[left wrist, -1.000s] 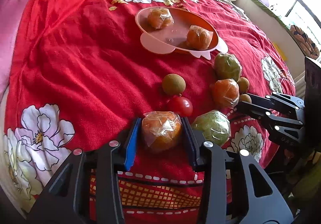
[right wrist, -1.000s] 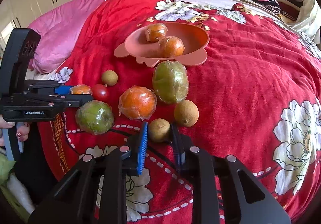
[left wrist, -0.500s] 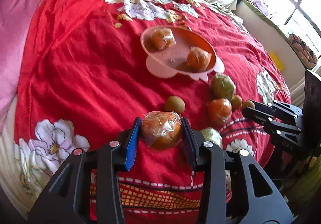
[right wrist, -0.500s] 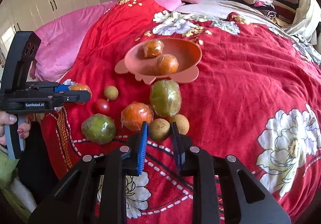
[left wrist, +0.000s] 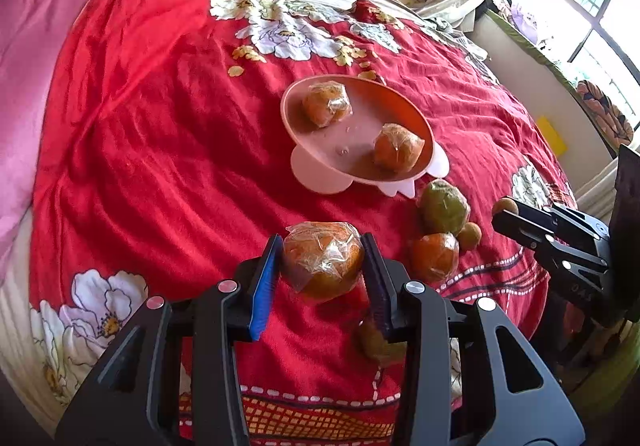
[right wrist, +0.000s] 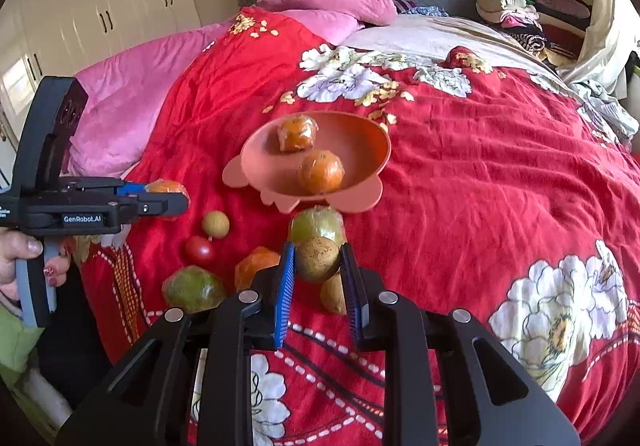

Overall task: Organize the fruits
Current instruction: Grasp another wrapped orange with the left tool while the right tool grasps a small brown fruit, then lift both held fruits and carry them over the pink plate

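Fruits lie on the red blanket (right wrist: 480, 186) near the pink bowl (right wrist: 372, 144). Two wrapped oranges (right wrist: 321, 171) sit inside the bowl. Left gripper (left wrist: 322, 260) squeezes a wrapped orange (left wrist: 322, 260) held up in front of the bowl. Right gripper (right wrist: 318, 260) pinches a small brown fruit (right wrist: 318, 259) in front of the bowl too.

Bed (right wrist: 500, 206) under red floral quilt. Pink plate (right wrist: 360, 138) mid-quilt. Near it: wrapped green fruit (right wrist: 194, 288), wrapped orange (right wrist: 250, 266), red tomato (right wrist: 200, 250), small brown fruit (right wrist: 216, 223). Pink blanket (right wrist: 132, 102) far left.
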